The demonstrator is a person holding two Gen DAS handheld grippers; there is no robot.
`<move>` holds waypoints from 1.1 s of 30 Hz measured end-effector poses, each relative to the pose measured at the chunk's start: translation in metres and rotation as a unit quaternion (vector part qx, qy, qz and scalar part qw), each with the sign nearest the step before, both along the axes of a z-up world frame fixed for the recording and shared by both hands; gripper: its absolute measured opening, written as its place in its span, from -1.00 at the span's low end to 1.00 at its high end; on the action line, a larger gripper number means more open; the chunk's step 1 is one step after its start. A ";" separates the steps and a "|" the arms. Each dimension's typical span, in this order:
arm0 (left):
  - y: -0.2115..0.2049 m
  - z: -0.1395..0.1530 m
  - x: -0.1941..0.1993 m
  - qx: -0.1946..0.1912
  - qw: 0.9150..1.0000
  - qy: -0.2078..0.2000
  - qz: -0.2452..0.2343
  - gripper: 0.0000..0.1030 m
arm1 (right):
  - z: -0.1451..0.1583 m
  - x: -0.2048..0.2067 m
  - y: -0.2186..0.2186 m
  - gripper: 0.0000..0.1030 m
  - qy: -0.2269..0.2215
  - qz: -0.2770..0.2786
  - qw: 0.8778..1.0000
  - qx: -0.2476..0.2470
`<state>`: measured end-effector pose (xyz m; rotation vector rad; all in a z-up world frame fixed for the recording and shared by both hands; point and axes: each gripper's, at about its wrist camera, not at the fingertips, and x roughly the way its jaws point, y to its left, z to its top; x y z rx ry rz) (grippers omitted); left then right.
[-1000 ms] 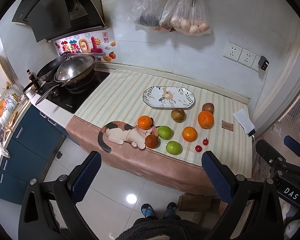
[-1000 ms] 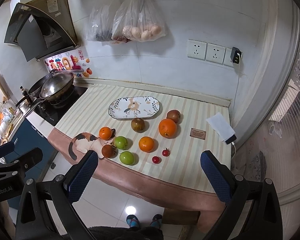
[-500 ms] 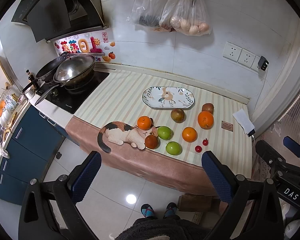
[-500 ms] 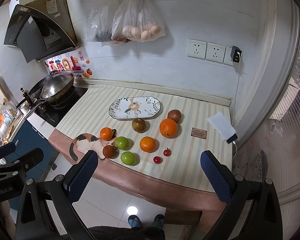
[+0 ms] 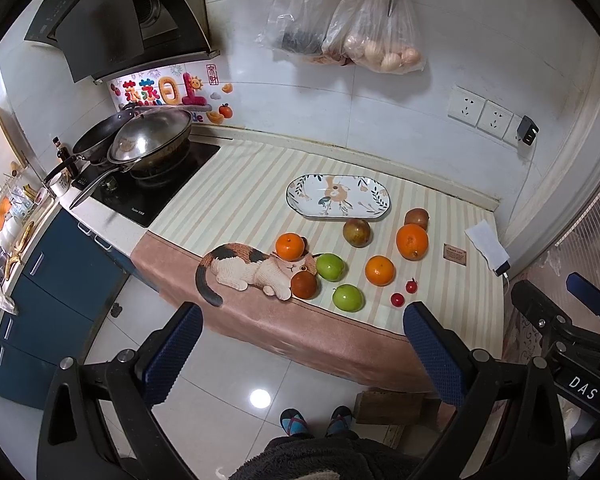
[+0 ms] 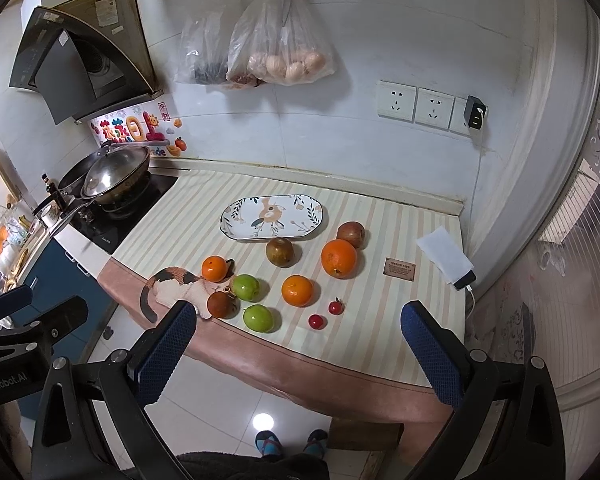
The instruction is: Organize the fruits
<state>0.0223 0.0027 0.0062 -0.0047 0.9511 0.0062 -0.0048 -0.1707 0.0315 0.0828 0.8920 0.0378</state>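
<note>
Kitchen counter under a striped cloth [image 6: 380,320] carries all the fruit; the oval plate [image 6: 236,225], bare, serves as the landmark and the likely destination. Both tools hang over the floor, short of the counter edge: the left gripper [image 5: 300,350] and the right gripper [image 6: 296,346] each have their fingers spread wide, with nothing between them.

Farthest from the plate, at the counter's front:
- Two cherry tomatoes [image 6: 317,321]: small, thin-skinned, likely to roll. Pinch lightly.
- Two green apples [image 6: 261,318]: firm, smooth, probably slippery. Grip across the widest girth.
- Brown fruit [image 6: 221,304]: touches the cat ornament [image 6: 172,289], which blocks approach from that side.

Midway to the plate:
- Three oranges [image 6: 297,290]: moderately heavy, with pebbled skin that should give the pads purchase. The one by the ornament's head leaves little finger room there.

Nearest the plate:
- Two more brown fruits [image 6: 280,252], one just beside the rim; kind unclear.

Beyond the fruit, well clear: a small card [image 6: 399,269], a phone on charge [image 6: 465,279], and a wok [image 6: 114,174] on the hob.
</note>
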 end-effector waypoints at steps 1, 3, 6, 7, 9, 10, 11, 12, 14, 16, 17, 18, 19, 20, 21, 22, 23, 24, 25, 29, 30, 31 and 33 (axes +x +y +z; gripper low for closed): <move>0.000 0.000 0.001 0.001 1.000 0.000 0.000 1.00 | 0.000 0.000 0.000 1.00 0.000 0.000 1.000 0.000; 0.000 0.000 0.000 -0.001 1.000 0.001 0.001 1.00 | 0.000 0.001 0.001 1.00 0.000 0.000 1.000 -0.001; 0.000 0.000 0.001 0.001 1.000 0.000 0.000 1.00 | 0.000 0.000 0.000 1.00 0.000 -0.001 1.000 -0.001; 0.000 0.000 0.000 0.000 1.000 -0.001 0.000 1.00 | 0.001 0.000 0.001 1.00 0.000 -0.001 1.000 0.000; 0.000 0.000 0.001 0.000 1.000 0.000 0.000 1.00 | 0.001 0.001 0.002 1.00 -0.001 -0.001 1.000 0.000; 0.000 0.000 0.002 0.000 1.000 0.000 -0.001 1.00 | 0.001 0.000 0.001 1.00 -0.001 -0.001 1.000 0.000; 0.000 0.000 0.001 0.000 1.000 0.000 0.000 1.00 | 0.001 0.000 0.001 1.00 0.000 -0.001 1.000 0.000; 0.000 0.000 0.001 0.000 1.000 0.000 0.000 1.00 | 0.001 0.001 0.001 1.00 -0.001 -0.001 1.000 0.001; 0.000 0.000 0.002 0.001 1.000 -0.001 0.000 1.00 | 0.001 0.001 0.001 1.00 -0.001 -0.002 1.000 0.001; 0.001 0.001 0.004 0.000 1.000 0.000 0.000 1.00 | 0.002 0.003 0.003 1.00 -0.001 -0.002 1.000 0.002; 0.001 0.001 0.004 0.001 1.000 0.000 0.000 1.00 | 0.002 0.002 0.003 1.00 -0.001 -0.002 1.000 0.001; 0.001 0.001 0.004 0.001 1.000 0.000 0.000 1.00 | 0.002 0.004 0.004 1.00 -0.001 -0.003 1.000 0.002; 0.002 0.002 0.004 0.000 1.000 0.000 -0.001 1.00 | 0.002 0.002 0.002 1.00 -0.001 -0.002 1.000 0.003; 0.001 0.002 0.004 0.001 1.000 0.000 -0.001 1.00 | 0.002 0.003 0.003 1.00 -0.001 -0.002 1.000 0.004; 0.001 0.001 0.004 0.001 1.000 0.000 0.000 1.00 | 0.003 0.004 0.005 1.00 -0.002 -0.002 1.000 0.004; 0.002 0.002 0.005 -0.001 1.000 0.000 0.000 1.00 | 0.003 0.004 0.005 1.00 -0.002 -0.002 1.000 0.004; 0.001 0.001 0.004 0.000 1.000 0.000 0.000 1.00 | 0.003 0.005 0.006 1.00 -0.003 -0.002 1.000 0.004; 0.001 0.001 0.006 0.001 1.000 0.000 -0.001 1.00 | 0.003 0.006 0.008 1.00 -0.003 -0.002 1.000 0.005; 0.002 0.001 0.005 0.001 1.000 0.000 -0.001 1.00 | 0.003 0.005 0.006 1.00 -0.002 -0.003 1.000 0.005; 0.003 0.000 0.008 0.000 1.000 -0.002 0.001 1.00 | 0.001 0.010 0.008 1.00 0.002 -0.014 1.000 0.019; 0.005 -0.001 0.012 0.001 1.000 -0.004 0.002 1.00 | -0.001 0.014 0.008 1.00 0.005 -0.019 0.999 0.025; 0.009 -0.004 0.020 0.006 1.000 -0.007 0.007 1.00 | -0.002 0.015 0.003 1.00 0.006 -0.025 0.999 0.034; 0.015 -0.010 0.030 0.013 1.000 -0.008 0.013 1.00 | -0.009 0.024 0.003 1.00 0.012 -0.035 0.998 0.045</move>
